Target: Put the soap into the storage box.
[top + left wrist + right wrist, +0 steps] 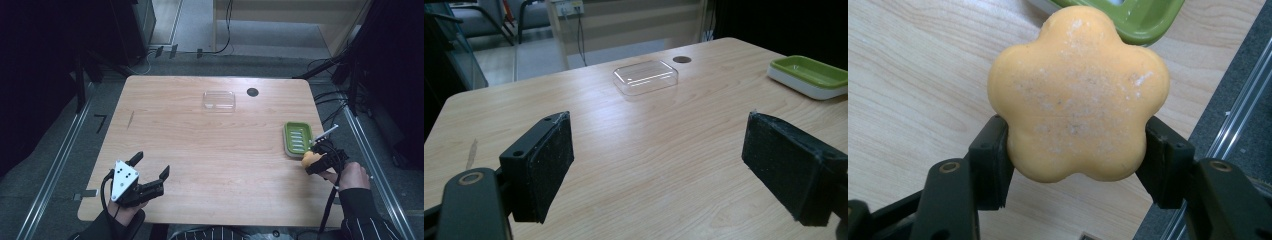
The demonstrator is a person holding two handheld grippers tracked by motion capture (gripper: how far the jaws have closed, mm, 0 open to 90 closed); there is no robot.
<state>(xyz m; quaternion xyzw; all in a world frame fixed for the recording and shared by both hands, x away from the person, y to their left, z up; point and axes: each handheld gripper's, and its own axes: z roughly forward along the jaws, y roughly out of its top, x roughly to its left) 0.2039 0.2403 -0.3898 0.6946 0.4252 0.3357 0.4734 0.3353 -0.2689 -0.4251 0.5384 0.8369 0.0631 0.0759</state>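
An orange flower-shaped soap [1078, 95] is clamped between the two black jaws of my right gripper [316, 159], which is shut on it near the table's right edge. The soap [309, 158] hangs just in front of a green soap dish [298, 138] with a white base. Part of that dish [1128, 17] shows beyond the soap in the right gripper view. My left gripper [150, 166] rests at the front left of the table, its jaws wide apart with nothing between them. A clear plastic lid [219, 100] lies at the far middle of the table; the lid [645, 76] appears ahead of the left gripper.
The wooden table [200, 150] has a small dark round hole [252, 92] near the clear lid. The green dish [811, 74] sits at the right in the left gripper view. Metal rails and cables run along the floor on both sides.
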